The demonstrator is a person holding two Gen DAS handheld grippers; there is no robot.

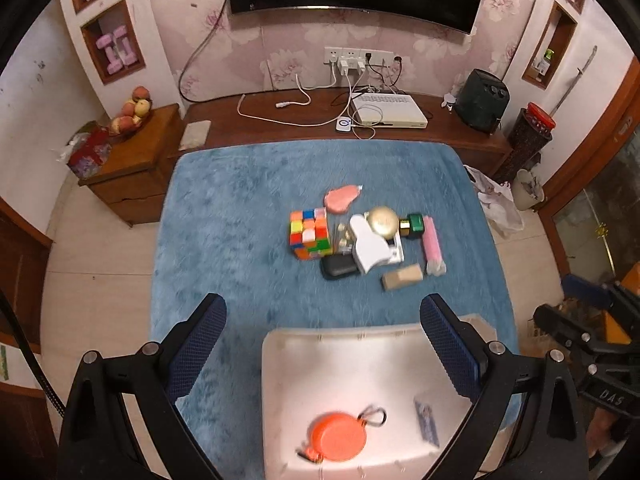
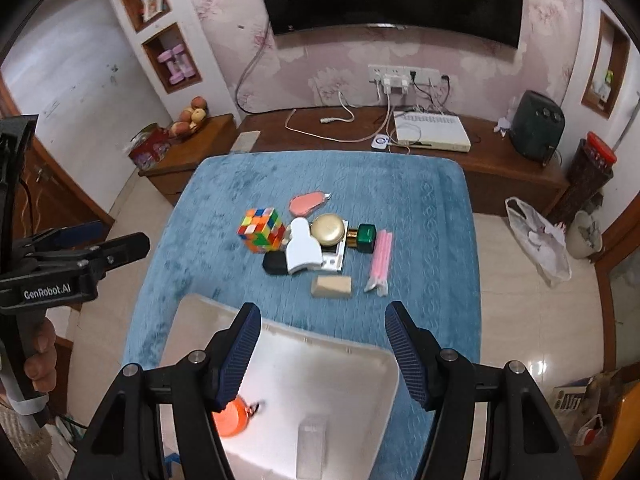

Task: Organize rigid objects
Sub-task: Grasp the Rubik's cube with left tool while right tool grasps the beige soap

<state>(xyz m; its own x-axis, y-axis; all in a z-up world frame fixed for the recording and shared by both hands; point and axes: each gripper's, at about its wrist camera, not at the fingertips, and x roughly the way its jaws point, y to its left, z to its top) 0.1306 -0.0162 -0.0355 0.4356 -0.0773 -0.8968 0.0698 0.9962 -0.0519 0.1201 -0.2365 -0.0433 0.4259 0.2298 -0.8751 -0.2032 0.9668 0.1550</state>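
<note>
A white bin (image 1: 280,360) (image 2: 360,364) sits at the near edge of the blue rug; inside lie an orange round tape measure (image 1: 338,436) (image 2: 232,420) and a small clear packet (image 1: 426,420) (image 2: 310,440). Beyond it is a cluster: colour cube (image 1: 310,234) (image 2: 260,229), pink case (image 1: 342,198) (image 2: 306,203), white device (image 1: 370,246) (image 2: 304,249), gold bell (image 1: 383,221) (image 2: 329,230), green bottle (image 1: 414,226) (image 2: 366,238), pink stick pack (image 1: 433,246) (image 2: 380,260), tan block (image 1: 402,277) (image 2: 332,286), black case (image 1: 338,269) (image 2: 274,263). My left gripper (image 1: 323,332) and right gripper (image 2: 323,338) hang open and empty above the bin.
A blue plush rug (image 1: 240,208) (image 2: 420,200) covers the table. Behind stand a wooden TV bench (image 1: 280,120) with cables and a white box (image 1: 390,110), a side cabinet with fruit (image 1: 134,114), and a dark speaker (image 1: 482,100). Tiled floor lies either side.
</note>
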